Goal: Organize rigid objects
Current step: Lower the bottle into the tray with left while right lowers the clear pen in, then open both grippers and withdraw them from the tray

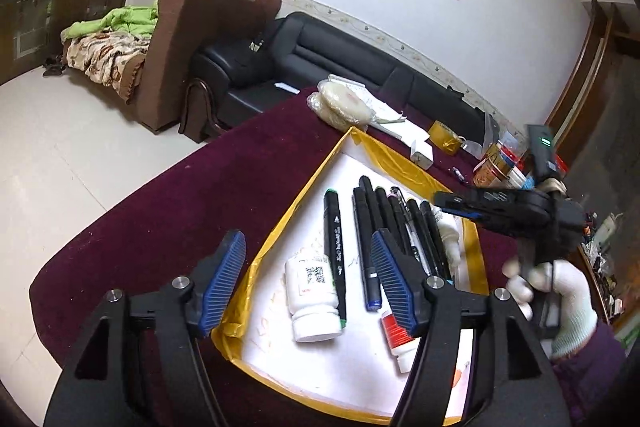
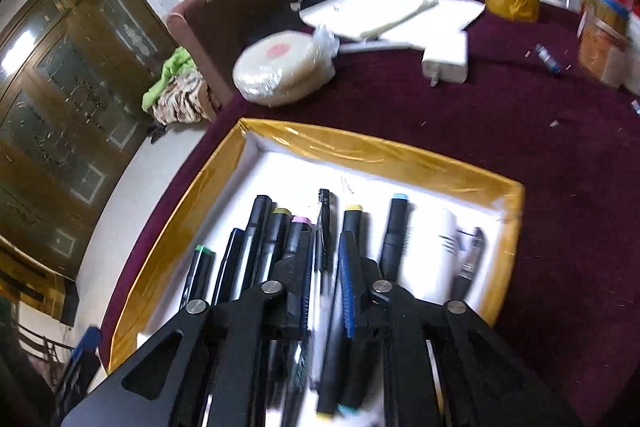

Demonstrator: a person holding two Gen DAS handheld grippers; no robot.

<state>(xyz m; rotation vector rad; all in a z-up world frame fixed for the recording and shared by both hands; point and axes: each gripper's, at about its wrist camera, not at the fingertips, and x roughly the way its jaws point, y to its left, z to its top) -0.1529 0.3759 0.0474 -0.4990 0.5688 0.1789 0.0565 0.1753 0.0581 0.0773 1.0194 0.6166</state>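
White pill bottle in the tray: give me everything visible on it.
The white pill bottle looks like opaque plastic, with a white screw cap at its near end and a label bearing a QR code. It lies on its side on the white floor of the yellow-rimmed tray, beside the green-capped black marker. No fingers touch it.

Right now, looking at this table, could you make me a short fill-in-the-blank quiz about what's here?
1. The markers lie in a tray with a ____ taped rim.
2. The tablecloth is dark ____.
3. The left gripper stands ____ above the white bottle.
4. The tape roll sits ____ the tray.

Answers: yellow; red; open; outside
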